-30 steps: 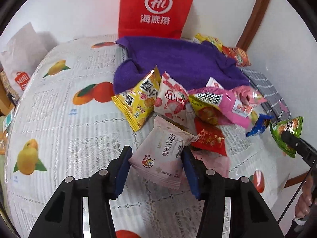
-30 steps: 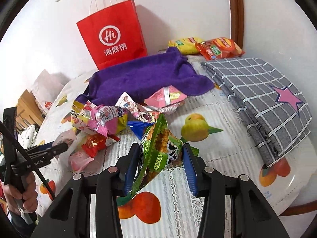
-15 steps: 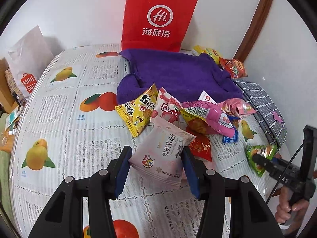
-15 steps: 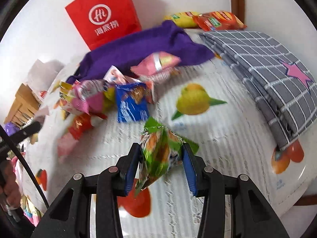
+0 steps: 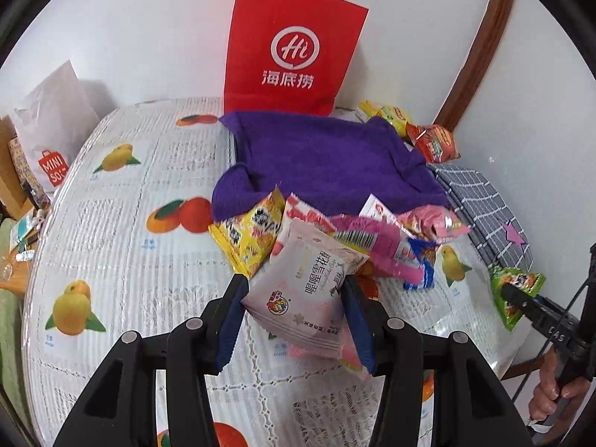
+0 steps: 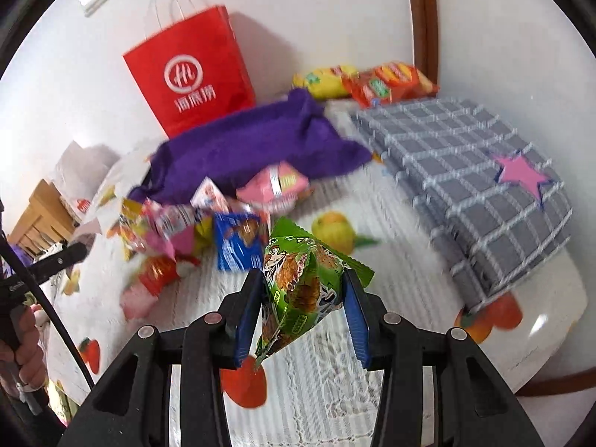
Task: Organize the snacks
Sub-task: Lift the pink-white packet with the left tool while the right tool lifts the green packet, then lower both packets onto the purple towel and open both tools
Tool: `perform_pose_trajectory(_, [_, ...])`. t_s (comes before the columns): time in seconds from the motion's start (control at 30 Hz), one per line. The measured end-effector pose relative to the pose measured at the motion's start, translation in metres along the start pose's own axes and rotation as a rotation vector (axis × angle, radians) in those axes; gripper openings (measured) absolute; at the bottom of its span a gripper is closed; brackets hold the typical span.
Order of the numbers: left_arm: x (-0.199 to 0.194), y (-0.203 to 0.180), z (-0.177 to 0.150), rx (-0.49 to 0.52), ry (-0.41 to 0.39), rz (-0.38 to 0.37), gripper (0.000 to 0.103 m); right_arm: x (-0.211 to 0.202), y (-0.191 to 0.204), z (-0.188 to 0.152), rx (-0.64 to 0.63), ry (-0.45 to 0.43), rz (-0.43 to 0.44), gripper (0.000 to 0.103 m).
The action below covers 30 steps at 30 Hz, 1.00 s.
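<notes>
While it hangs above the fruit-printed table (image 5: 123, 223), the pale pink snack packet (image 5: 305, 290) with dark Chinese lettering and a small round logo is clamped between the left gripper (image 5: 294, 298) fingers. The right gripper (image 6: 303, 298) fingers pinch a glossy green pyramid-shaped packet (image 6: 301, 287), also clear of the table. A heap of bright snacks (image 5: 335, 227) lies against the purple towel (image 5: 327, 160).
</notes>
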State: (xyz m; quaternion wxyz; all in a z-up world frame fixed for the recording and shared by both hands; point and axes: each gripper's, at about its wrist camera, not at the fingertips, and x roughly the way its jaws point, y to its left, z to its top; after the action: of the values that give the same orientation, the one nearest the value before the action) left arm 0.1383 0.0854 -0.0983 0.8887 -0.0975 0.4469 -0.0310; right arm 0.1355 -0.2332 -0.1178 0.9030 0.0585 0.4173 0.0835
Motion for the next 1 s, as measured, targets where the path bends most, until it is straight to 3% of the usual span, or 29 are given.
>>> perform_pose_trajectory(0.33, [-0.013,-0.015,0.039,0.031,-0.067,0.036,0.049,-0.02,0.016,0.055,-0.056,-0.103,0.029,0.043])
perform_pose_trajectory(1.0, [-0.018,-0.034,0.122,0.077,-0.148,0.058,0.049,-0.016,0.025,0.143,-0.088,-0.194,0.066,0.043])
